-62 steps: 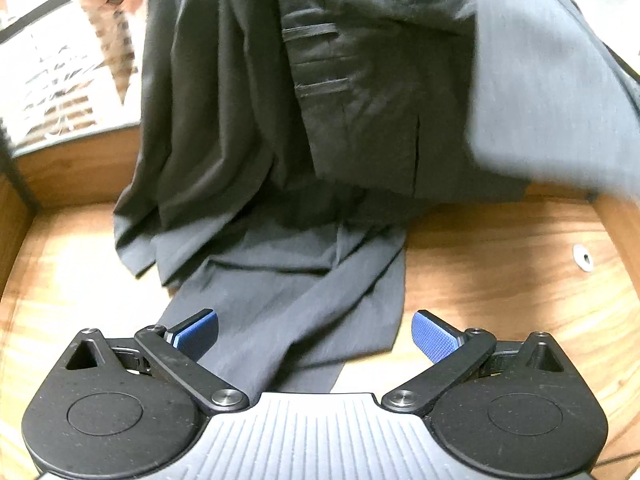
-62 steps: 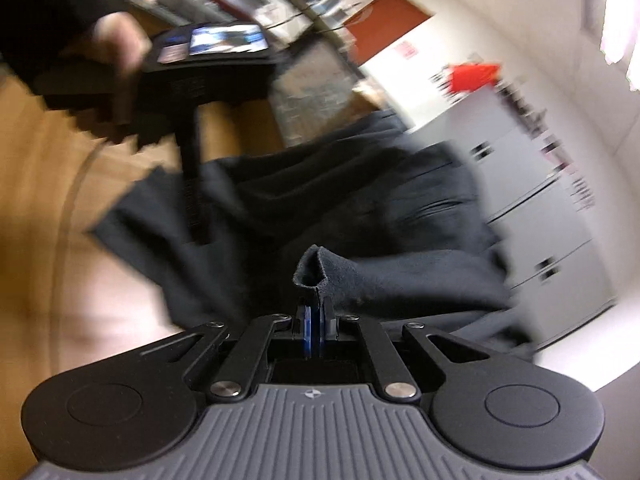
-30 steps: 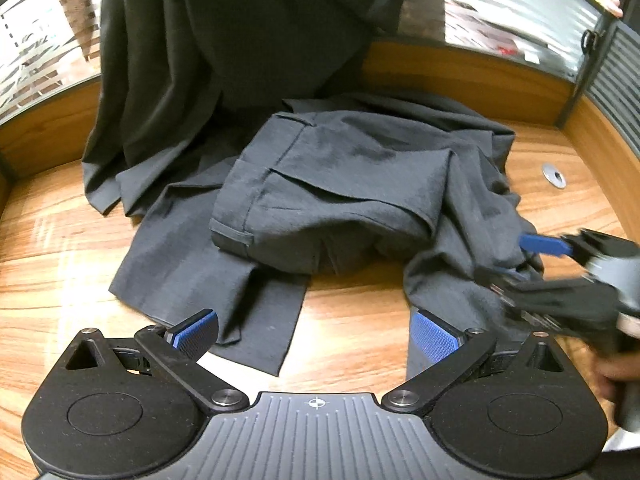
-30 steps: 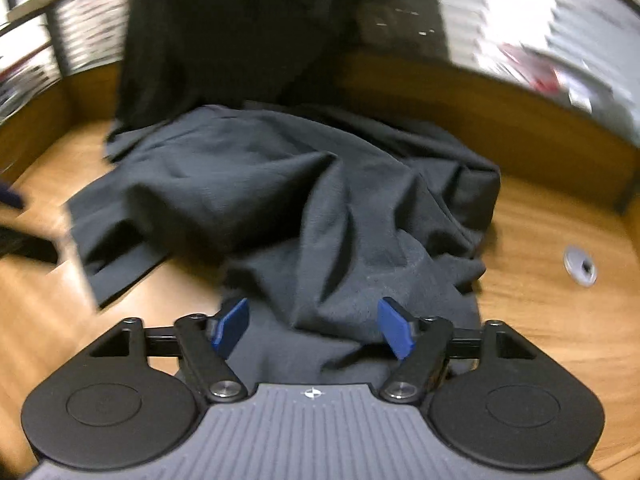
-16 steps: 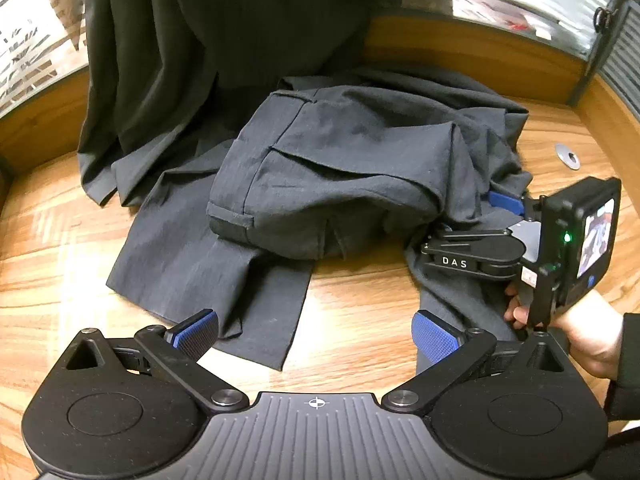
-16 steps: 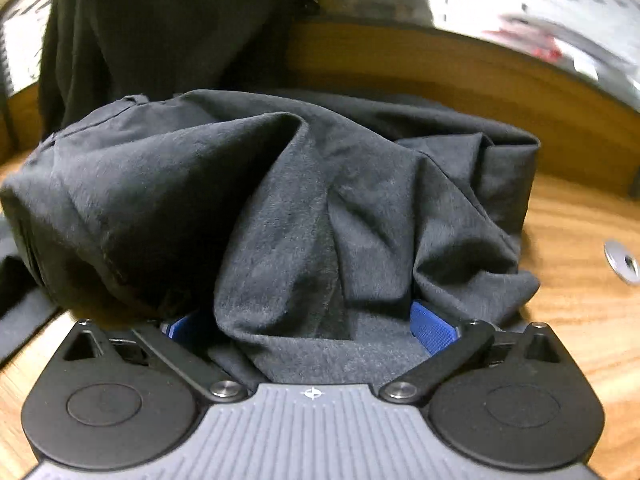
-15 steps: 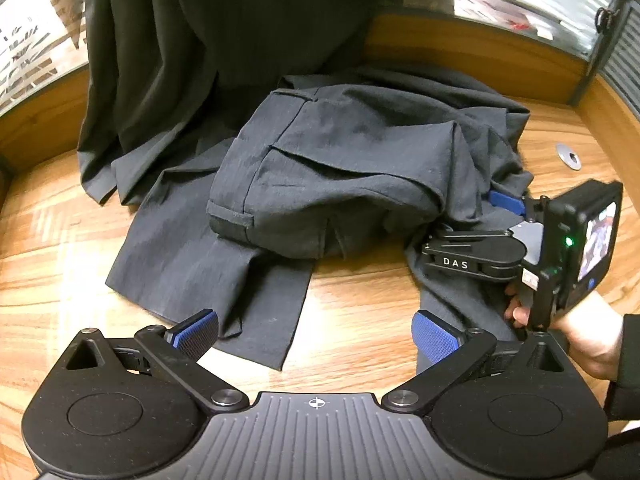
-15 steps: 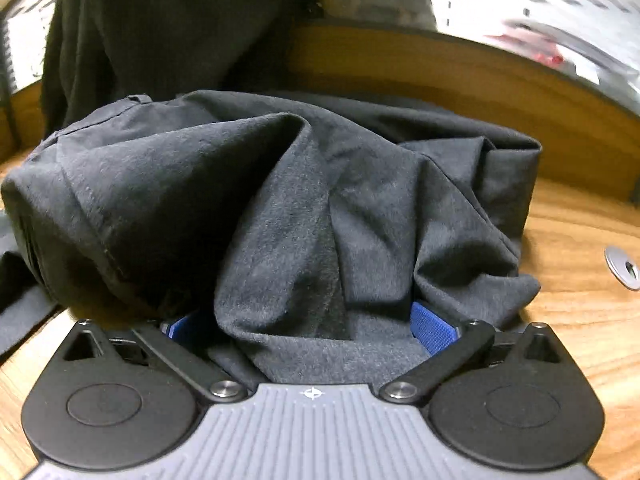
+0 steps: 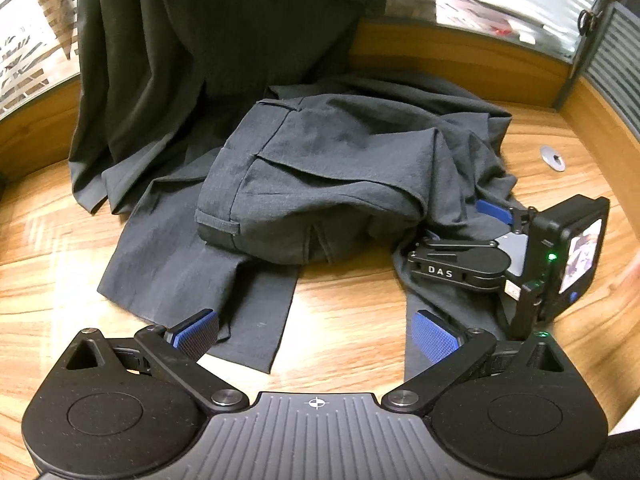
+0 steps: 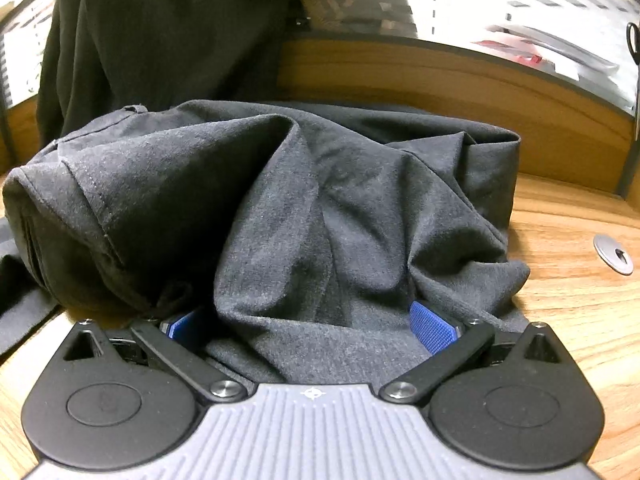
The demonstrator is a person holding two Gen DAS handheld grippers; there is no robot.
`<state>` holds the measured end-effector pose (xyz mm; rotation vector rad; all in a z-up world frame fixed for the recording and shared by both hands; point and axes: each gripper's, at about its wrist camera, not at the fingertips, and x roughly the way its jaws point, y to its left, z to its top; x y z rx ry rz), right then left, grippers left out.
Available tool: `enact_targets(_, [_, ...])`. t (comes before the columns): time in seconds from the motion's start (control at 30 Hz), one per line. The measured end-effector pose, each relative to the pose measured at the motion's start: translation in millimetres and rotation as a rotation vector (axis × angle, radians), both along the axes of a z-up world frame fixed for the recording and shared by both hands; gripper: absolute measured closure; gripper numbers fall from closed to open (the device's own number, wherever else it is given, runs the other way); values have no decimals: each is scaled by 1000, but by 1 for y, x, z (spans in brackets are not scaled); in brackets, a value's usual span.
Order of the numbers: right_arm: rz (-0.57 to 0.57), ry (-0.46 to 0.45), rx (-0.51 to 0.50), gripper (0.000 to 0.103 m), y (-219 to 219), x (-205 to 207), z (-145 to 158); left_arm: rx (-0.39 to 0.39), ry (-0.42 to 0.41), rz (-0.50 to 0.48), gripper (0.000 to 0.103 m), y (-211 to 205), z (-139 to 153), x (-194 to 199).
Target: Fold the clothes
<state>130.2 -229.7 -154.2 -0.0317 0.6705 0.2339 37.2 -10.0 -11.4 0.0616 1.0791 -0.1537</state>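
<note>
Dark grey crumpled trousers (image 9: 320, 184) bunched on wooden desk (image 9: 348, 316); right tongs (image 10: 310, 326) wide, straddling a cloth fold; left tongs (image 9: 316, 332) wide, empty. Next: pinch that fold.

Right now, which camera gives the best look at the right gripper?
The left wrist view: it shows the right gripper whole from the side, low on the table, pushed into the grey trousers. The right wrist view shows only its own open fingers with cloth between them.
</note>
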Motion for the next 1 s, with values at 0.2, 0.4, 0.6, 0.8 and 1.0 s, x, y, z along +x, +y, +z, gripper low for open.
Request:
enact_targets(0.2, [1,-1,-3,0,0,-5,1,-9,-31,-40,0,-8,8,-10])
enact_targets(0.4, [2,-2,-6,0,1,-8,1,-13,-70,-75,0,-16,18,-24])
enact_targets(0.6, [-1,-1,-6,0,3,-8,1,-37,-64,-34,0,-9,18,-30])
enact_targets(0.8, [-3,-1,-6,0,5,-8,1,-24,-84,-63,0,-15,23,-34])
enact_targets(1.0, [-4,-2,-6,0,4,-9,1,-21,-83,-61,0,-19,22,-32])
